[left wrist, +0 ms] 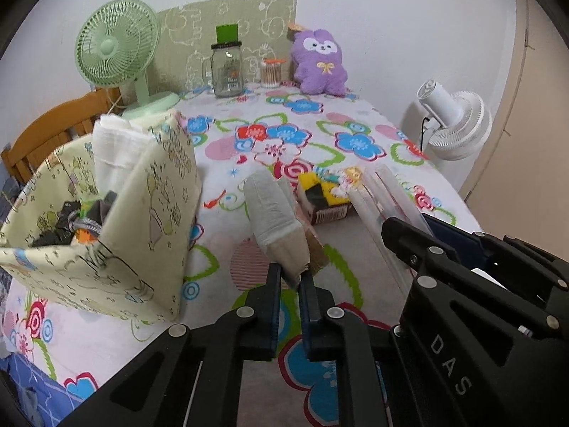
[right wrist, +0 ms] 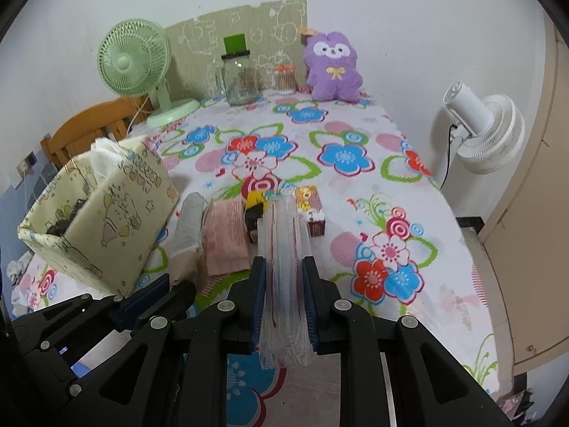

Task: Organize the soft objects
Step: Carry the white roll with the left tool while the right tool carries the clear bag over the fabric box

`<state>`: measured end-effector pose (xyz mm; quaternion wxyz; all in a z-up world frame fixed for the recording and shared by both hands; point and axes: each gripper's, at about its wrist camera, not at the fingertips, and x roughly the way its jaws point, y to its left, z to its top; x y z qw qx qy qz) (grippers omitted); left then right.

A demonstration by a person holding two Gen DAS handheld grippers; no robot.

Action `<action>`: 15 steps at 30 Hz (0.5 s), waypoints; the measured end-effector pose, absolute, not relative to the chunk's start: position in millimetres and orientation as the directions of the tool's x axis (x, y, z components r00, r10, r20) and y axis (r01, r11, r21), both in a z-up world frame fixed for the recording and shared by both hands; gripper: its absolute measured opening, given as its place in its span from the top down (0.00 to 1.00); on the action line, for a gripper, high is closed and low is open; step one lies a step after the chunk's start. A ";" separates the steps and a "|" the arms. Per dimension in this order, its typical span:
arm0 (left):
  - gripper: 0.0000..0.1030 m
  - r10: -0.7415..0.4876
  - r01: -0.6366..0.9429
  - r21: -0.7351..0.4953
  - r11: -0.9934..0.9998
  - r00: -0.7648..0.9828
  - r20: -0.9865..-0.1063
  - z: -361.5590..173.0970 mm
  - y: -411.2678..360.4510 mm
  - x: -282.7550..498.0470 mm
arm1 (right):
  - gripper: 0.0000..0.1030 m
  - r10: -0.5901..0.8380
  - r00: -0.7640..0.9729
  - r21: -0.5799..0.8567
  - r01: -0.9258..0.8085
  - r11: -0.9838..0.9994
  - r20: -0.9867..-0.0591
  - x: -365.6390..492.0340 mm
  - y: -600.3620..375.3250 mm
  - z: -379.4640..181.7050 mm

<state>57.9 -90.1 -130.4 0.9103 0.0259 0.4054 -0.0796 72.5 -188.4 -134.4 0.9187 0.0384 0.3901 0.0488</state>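
Note:
My left gripper (left wrist: pixel 290 277) is shut on a folded grey-and-beige cloth (left wrist: pixel 274 213), held upright above the flowered tablecloth; the cloth also shows in the right wrist view (right wrist: pixel 186 227). My right gripper (right wrist: pixel 284 274) is shut on a stack of clear plastic bags with red lines (right wrist: pixel 284 249), also seen in the left wrist view (left wrist: pixel 387 206). A pale yellow fabric bin (left wrist: pixel 117 235) stands to the left, holding white cloth (left wrist: pixel 113 146) and dark items. A purple plush toy (left wrist: pixel 320 62) sits at the table's far end.
A small printed box (left wrist: pixel 327 195) and a pink packet (right wrist: pixel 227 238) lie between the grippers. A green fan (left wrist: pixel 117 46), glass jar (left wrist: pixel 226 69) and cotton-swab tub (left wrist: pixel 273 71) stand at the back. A white fan (left wrist: pixel 455 124) stands right of the table, a wooden chair (left wrist: pixel 53 131) left.

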 end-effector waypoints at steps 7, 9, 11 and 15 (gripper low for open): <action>0.93 -0.141 0.186 -0.015 0.983 0.692 -0.708 -104.8 -92.1 52.2 | 0.77 0.106 0.728 0.100 -0.052 0.994 -0.677 65.2 -190.4 -109.5; 0.93 -0.145 0.191 -0.012 0.982 0.701 -0.698 -97.8 -93.1 52.0 | 0.77 0.103 0.739 0.096 -0.052 0.994 -0.665 63.9 -190.8 -101.1; 0.93 -0.150 0.196 -0.011 0.981 0.711 -0.687 -89.7 -93.6 51.4 | 0.77 0.102 0.748 0.096 -0.051 0.994 -0.656 62.8 -190.8 -94.2; 0.93 -0.154 0.203 -0.005 0.979 0.727 -0.669 -77.9 -94.2 51.1 | 0.77 0.102 0.765 0.096 -0.053 0.994 -0.636 60.4 -190.7 -80.7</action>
